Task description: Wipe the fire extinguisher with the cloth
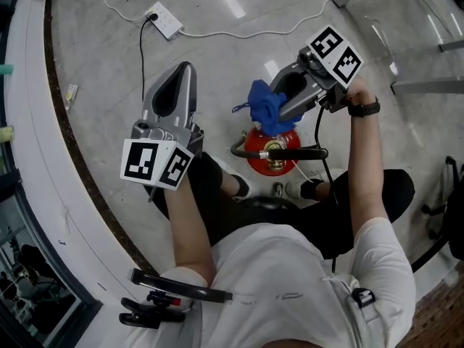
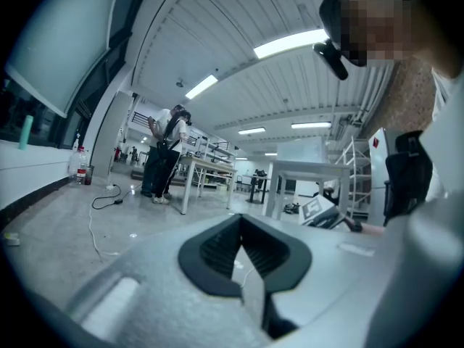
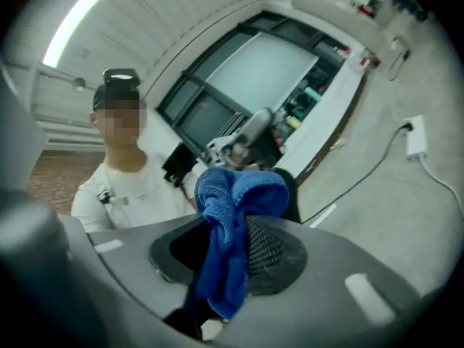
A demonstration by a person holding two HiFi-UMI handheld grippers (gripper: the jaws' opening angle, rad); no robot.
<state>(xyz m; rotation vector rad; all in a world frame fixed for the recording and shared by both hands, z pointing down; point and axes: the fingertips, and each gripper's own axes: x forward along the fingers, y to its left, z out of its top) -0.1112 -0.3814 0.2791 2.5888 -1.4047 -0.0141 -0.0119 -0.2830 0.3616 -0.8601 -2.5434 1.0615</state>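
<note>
A red fire extinguisher [image 1: 270, 159] is seen from above, standing upright on the glossy grey floor [image 1: 94, 71], well in from the floor's curved dark border on the left and just beyond the seated person's two shoes. A black handle [image 1: 293, 153] lies across its top. Directly above it, the right gripper [image 1: 278, 100] is held with its jaws closed on a bunched blue cloth [image 1: 266, 106]. In the right gripper view the cloth [image 3: 233, 216] is seen pinched between the dark pads, a knot of it bulging past the tips and the rest hanging back toward the camera. Whether the cloth touches the extinguisher cannot be told. The left gripper [image 1: 188, 68] is held apart to the left, over bare floor. In the left gripper view its jaws [image 2: 241, 222] are seen meeting at the tips, with nothing caught between them. A white power strip [image 1: 165, 20] is seen lying on the far part of the floor, with a white cable [image 1: 239, 33] running from it toward the right.
</note>
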